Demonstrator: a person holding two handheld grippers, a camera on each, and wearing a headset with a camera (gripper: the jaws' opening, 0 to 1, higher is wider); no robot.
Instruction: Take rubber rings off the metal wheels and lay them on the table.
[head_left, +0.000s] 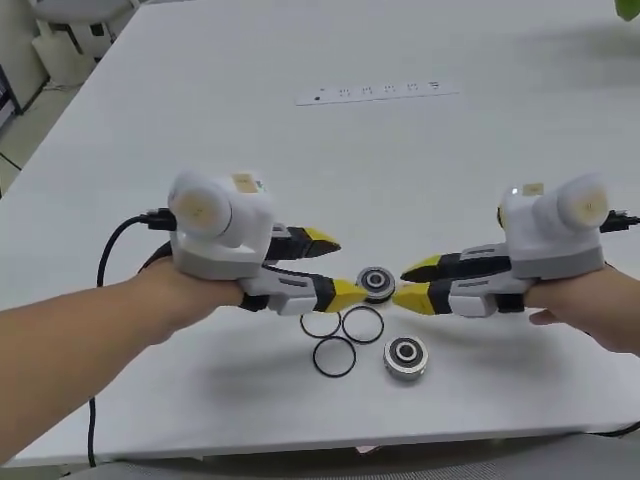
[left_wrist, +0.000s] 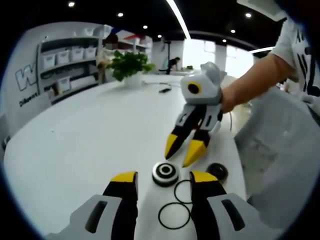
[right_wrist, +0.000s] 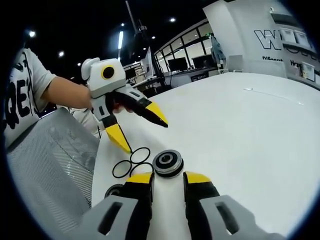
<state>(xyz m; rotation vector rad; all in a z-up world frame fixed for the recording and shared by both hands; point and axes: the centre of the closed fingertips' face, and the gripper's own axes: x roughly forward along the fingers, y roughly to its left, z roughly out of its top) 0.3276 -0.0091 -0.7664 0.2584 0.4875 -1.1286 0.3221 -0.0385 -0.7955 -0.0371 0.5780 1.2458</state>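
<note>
Down at the near side of the white table (head_left: 200, 130) the front ring (head_left: 334, 356) lies flat on its own. Just to its right sits the near wheel (head_left: 405, 356), lying flat and apart from both tools. A little further back, two more rings (head_left: 362, 323) lie side by side, touching or overlapping, hard to call which. Behind them is the second wheel (head_left: 376, 283), and it is boxed in from both sides. The left gripper (head_left: 352, 267) comes in from the left with its jaws spread wide, gripping nothing, its lower yellow tip just beside the wheel and its upper tip up in the air. The right gripper (head_left: 400, 283) faces it from the other side, jaws parted more narrowly and also empty, with its lower tip just beside the wheel. Whether either tip touches the wheel, I cannot tell. In the right gripper view that wheel lies flat on the table, just ahead of the gap between the tips. Far back, a socket strip (head_left: 378, 92) sits in the tabletop.
</note>
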